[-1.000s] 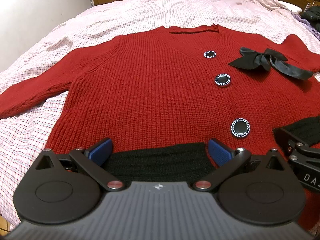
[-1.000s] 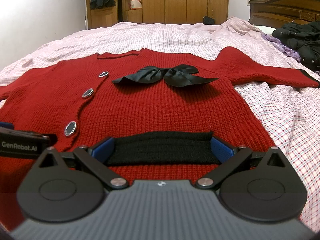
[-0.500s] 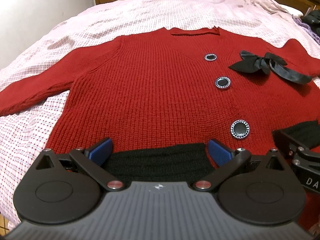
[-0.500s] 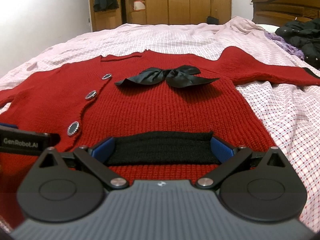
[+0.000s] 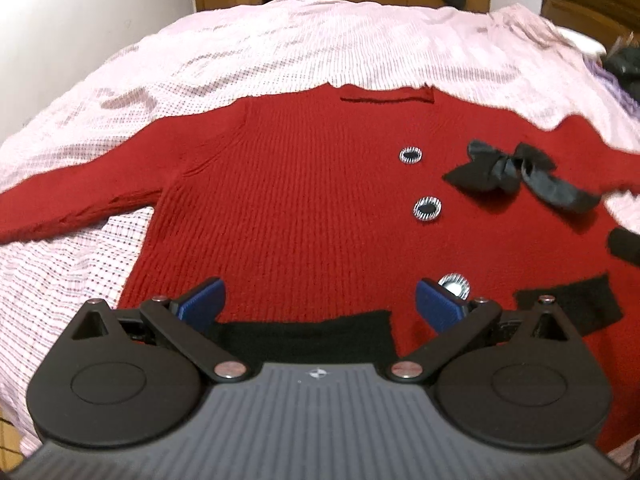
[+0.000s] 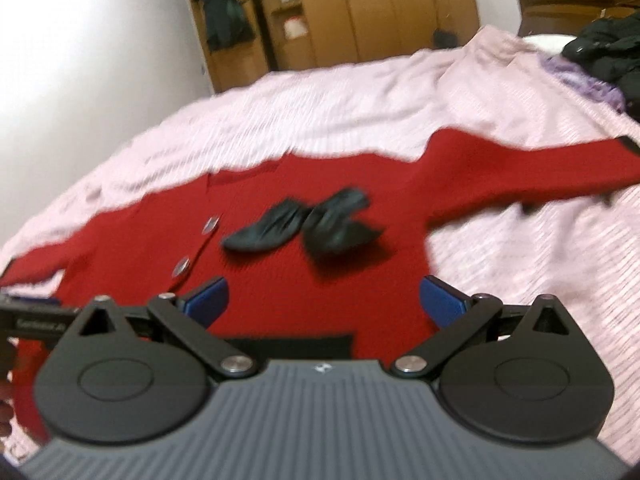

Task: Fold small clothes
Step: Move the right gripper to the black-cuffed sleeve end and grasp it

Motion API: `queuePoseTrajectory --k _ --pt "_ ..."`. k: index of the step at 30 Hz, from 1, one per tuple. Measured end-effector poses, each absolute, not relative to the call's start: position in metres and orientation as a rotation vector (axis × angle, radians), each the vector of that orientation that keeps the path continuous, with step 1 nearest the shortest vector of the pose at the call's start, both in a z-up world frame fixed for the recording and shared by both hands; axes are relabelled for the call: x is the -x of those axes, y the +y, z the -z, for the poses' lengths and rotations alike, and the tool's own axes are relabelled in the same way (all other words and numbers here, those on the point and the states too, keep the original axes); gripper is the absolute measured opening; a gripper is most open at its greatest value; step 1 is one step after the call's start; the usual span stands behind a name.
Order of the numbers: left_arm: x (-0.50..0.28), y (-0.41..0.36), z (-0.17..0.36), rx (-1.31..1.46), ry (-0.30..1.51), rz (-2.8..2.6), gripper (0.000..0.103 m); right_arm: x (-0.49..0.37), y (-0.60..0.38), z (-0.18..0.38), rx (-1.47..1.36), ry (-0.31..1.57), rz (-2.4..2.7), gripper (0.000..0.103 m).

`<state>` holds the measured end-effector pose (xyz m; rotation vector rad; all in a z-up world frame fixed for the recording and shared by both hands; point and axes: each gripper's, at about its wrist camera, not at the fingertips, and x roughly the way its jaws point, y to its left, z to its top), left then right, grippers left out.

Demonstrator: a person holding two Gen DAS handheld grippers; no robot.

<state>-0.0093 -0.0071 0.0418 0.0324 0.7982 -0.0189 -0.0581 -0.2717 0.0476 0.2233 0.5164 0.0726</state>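
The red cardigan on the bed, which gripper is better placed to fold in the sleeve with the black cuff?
Right, probably. That sleeve stretches toward the right gripper side; the left gripper faces the opposite sleeve. Both jaws are open and empty.

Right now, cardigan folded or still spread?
Spread. The cardigan lies flat on the bed, front up, both sleeves out to the sides, hem unturned. No fold started.
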Motion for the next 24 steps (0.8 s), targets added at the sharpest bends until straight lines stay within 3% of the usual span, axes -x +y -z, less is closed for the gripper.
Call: queuePoseTrajectory --k 9,24 --pt "-0.005 -0.021 -0.050 -0.030 0.799 -0.005 0.103 0.034 -0.366 -0.056 -0.341 0.489 0.082 0.103" --pt "-0.042 -0.038 -0.019 -0.063 0.867 -0.030 0.103 -0.027 -0.474 -0.018 -0.544 0.499 0.369 0.103"
